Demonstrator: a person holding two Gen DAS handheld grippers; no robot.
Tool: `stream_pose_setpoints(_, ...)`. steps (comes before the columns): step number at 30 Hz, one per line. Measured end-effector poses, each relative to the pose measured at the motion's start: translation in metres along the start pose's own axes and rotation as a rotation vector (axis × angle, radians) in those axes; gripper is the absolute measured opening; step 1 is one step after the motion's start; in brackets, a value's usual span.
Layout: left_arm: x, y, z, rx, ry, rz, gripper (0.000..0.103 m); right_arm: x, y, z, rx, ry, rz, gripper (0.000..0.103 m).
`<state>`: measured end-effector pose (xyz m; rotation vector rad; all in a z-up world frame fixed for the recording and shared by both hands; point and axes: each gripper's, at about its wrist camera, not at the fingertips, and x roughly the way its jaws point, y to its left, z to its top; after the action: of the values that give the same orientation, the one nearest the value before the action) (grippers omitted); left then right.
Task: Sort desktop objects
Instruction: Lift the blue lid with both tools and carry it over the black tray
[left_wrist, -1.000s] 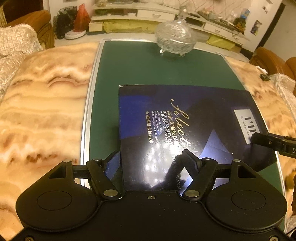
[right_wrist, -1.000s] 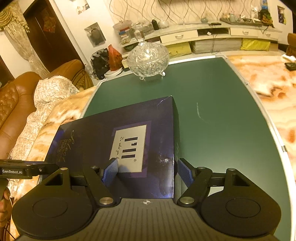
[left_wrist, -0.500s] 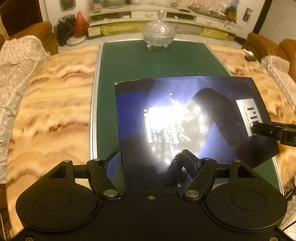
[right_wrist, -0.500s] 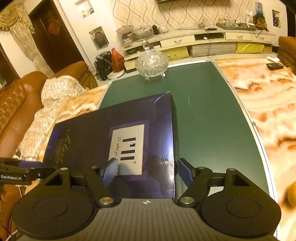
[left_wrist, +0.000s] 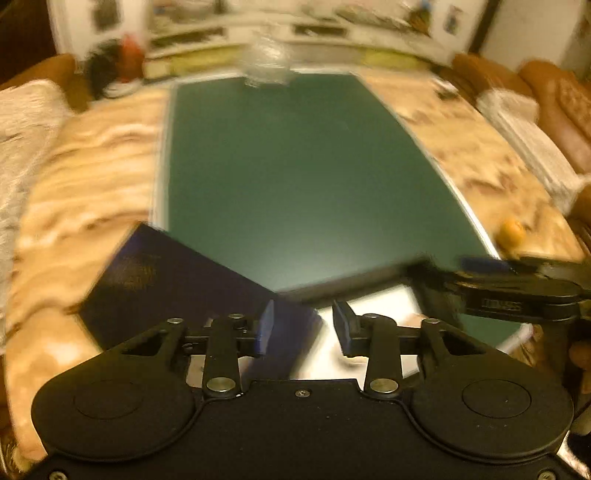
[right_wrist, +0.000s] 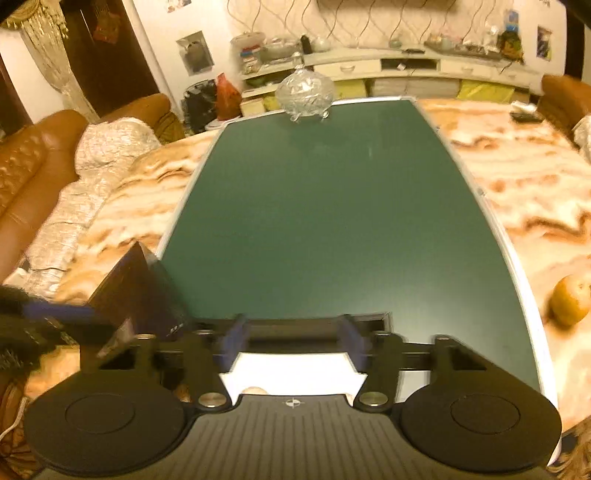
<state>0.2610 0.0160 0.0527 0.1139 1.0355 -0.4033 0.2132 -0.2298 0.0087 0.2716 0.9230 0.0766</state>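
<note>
Dark blue box lid (left_wrist: 166, 288) hangs tilted over the green mat's (right_wrist: 332, 206) near-left corner, beside the left gripper (left_wrist: 303, 326), whose fingers stand apart, gripping nothing I can make out. Right gripper (right_wrist: 293, 338) is spread around the white-lined box base (right_wrist: 291, 371); contact unclear. An orange fruit (right_wrist: 570, 300) rests on the marble table (right_wrist: 532, 184).

Warm yellowish light fills a living room. The bench (right_wrist: 524, 177) has a glossy cream-and-orange marbled top with a dark green panel (right_wrist: 332, 206) set into its middle, edged by a pale metal strip. Brown leather sofas stand on both sides: one at the left (right_wrist: 33, 162) draped with a silvery quilted cover (right_wrist: 92, 173), another at the right (left_wrist: 554, 96). Along the far wall runs a low white cabinet (right_wrist: 406, 68) with drawers, its top crowded with small items. The wallpaper (right_wrist: 351, 18) above it bears wavy lines. A dark wooden door (right_wrist: 110, 48) stands at the left.
</note>
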Motion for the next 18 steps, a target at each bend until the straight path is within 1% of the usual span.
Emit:
stream_pose_setpoints(1,-0.006,0.019,-0.002,-0.022,-0.014,0.021,0.055,0.002,-0.001,-0.002,0.017,0.005,0.023,0.072)
stream_pose_setpoints(3,-0.010,0.060,-0.008,-0.061,-0.040,0.074,0.065,0.008,0.003,-0.006,0.041,0.012,0.072,0.072)
stream_pose_setpoints(5,-0.006,0.102,-0.015,-0.104,-0.031,0.110,0.065,0.016,0.012,-0.011,0.047,0.027,0.117,0.073)
stream_pose_setpoints(7,0.001,0.136,-0.027,-0.148,-0.021,0.131,0.065,0.023,0.023,-0.020,0.047,0.045,0.158,0.073)
stream_pose_setpoints(10,0.013,0.174,-0.042,-0.191,-0.017,0.141,0.066,0.030,0.042,-0.037,0.067,0.077,0.240,0.078)
stream_pose_setpoints(12,0.022,0.191,-0.050,-0.217,-0.007,0.125,0.067,0.027,0.055,-0.050,0.078,0.082,0.289,0.089)
stream_pose_setpoints(15,0.032,0.198,-0.062,-0.222,0.016,0.094,0.068,0.023,0.077,-0.070,0.080,0.090,0.345,0.092)
stream_pose_setpoints(18,0.038,0.194,-0.075,-0.210,0.025,0.070,0.070,0.019,0.094,-0.085,0.068,0.089,0.356,0.092)
